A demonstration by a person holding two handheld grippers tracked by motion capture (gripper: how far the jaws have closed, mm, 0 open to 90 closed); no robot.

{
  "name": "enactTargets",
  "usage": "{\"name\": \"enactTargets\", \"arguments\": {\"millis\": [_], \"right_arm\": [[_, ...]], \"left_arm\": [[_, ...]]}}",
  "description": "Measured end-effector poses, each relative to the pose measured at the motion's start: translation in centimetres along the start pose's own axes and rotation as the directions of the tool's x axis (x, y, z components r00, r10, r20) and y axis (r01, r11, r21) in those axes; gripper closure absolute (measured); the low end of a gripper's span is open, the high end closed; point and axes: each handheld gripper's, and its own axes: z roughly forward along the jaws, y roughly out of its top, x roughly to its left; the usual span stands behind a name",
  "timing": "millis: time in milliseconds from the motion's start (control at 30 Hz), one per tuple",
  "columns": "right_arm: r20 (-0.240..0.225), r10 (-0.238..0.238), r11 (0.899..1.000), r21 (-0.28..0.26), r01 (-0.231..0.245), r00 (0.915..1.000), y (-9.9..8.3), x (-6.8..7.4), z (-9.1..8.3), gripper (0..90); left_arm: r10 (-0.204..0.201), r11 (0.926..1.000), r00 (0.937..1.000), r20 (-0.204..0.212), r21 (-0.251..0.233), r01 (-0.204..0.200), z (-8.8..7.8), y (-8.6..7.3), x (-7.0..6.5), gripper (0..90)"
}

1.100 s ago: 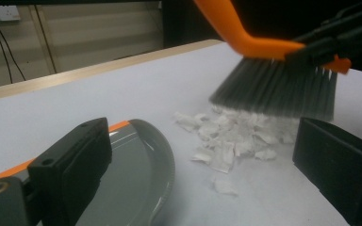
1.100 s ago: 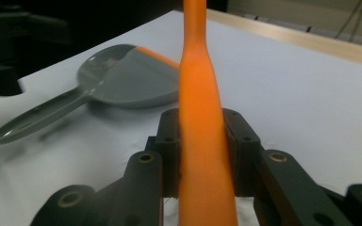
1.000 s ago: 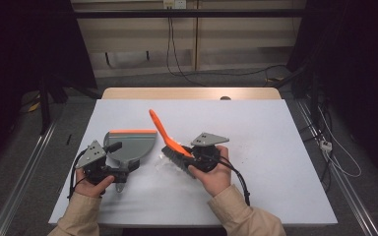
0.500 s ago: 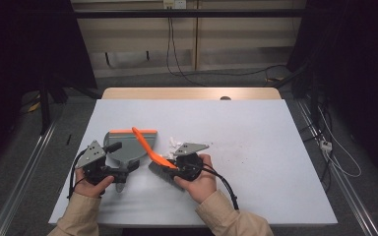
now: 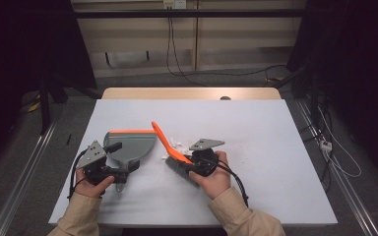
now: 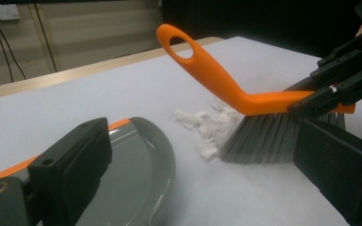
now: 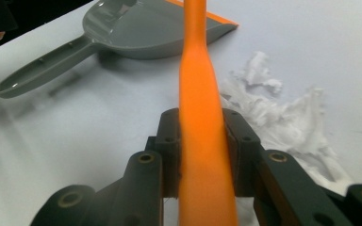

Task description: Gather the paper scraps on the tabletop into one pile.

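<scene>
Dark walls and loose cables are surrounding a white desk (image 5: pixel 275 162) with a smooth matte top. The right hand-held gripper (image 5: pixel 197 164) is pinching the brush (image 5: pixel 170 147) by its orange plastic handle, near the bristle block, so the grey bristles are resting on the desk and the looped end is pointing up and away. White paper scraps (image 6: pixel 207 127), torn and fluffy, are lying just in front of the bristles, between the brush and the dustpan (image 5: pixel 130 145). The left hand-held gripper (image 5: pixel 120 172) seems to be gripping the dustpan handle, probably steadying it; I cannot tell if its jaws are pressing. The pan is grey, glossy plastic with an orange lip.
</scene>
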Motion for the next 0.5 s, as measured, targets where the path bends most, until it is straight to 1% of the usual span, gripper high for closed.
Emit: {"name": "enactTargets", "arguments": {"millis": [33, 67, 100, 133, 200, 233, 267, 300, 433, 500], "right_arm": [[0.011, -0.005, 1.000, 0.003, 0.005, 0.9999, 0.0, -0.1, -0.2, 71.2], [0.015, -0.010, 1.000, 0.002, 0.010, 0.9998, 0.0, -0.2, -0.3, 71.2], [0.014, -0.006, 1.000, -0.001, 0.006, 0.9999, 0.0, -0.3, -0.5, 71.2], [0.022, -0.003, 1.000, -0.002, 0.003, 0.9998, 0.0, -0.4, -0.7, 71.2], [0.035, -0.016, 1.000, -0.004, 0.016, 0.9992, 0.1, -0.6, -1.2, 71.2], [0.033, -0.011, 1.000, -0.010, 0.011, 0.9994, 0.1, -0.7, -1.4, 71.2], [0.020, 0.001, 1.000, -0.021, 0.000, 0.9998, 0.2, -0.9, -1.6, 71.2], [0.013, 0.009, 0.999, -0.033, -0.009, 0.9999, 0.3, -0.9, -1.9, 71.2], [0.011, 0.016, 0.998, -0.064, -0.015, 0.9998, 1.0, -0.9, -2.6, 71.2], [0.003, 0.016, 0.997, -0.073, -0.016, 0.9999, 1.3, -0.9, -2.6, 71.2]], "left_arm": [[-0.004, 1.0000, 1.0000, 0.000, -0.004, 0.004, 0.0, 0.0, 0.0, 4.9], [0.000, 1.0000, 1.0000, 0.000, -0.001, 0.000, 0.0, 0.0, 0.0, 4.9], [0.004, 1.0000, 1.0000, -0.002, 0.000, -0.004, 0.1, 0.0, 0.0, 4.9], [-0.003, 1.0000, 1.0000, -0.001, 0.000, 0.003, 0.1, 0.0, 0.0, 4.9], [0.002, 1.0000, 1.0000, -0.002, 0.001, -0.002, 0.1, 0.0, 0.0, 4.9], [0.001, 1.0000, 1.0000, -0.001, 0.000, -0.001, 0.1, 0.0, 0.0, 4.9], [-0.003, 1.0000, 1.0000, -0.001, -0.002, 0.003, 0.1, 0.0, 0.0, 4.9], [0.001, 1.0000, 1.0000, -0.001, 0.000, -0.001, 0.1, 0.0, 0.0, 4.9], [-0.002, 1.0000, 1.0000, 0.000, 0.001, 0.002, 0.2, 0.0, 0.0, 4.9], [-0.001, 1.0000, 1.0000, 0.000, 0.001, 0.001, 0.2, 0.0, 0.0, 4.9]]}}
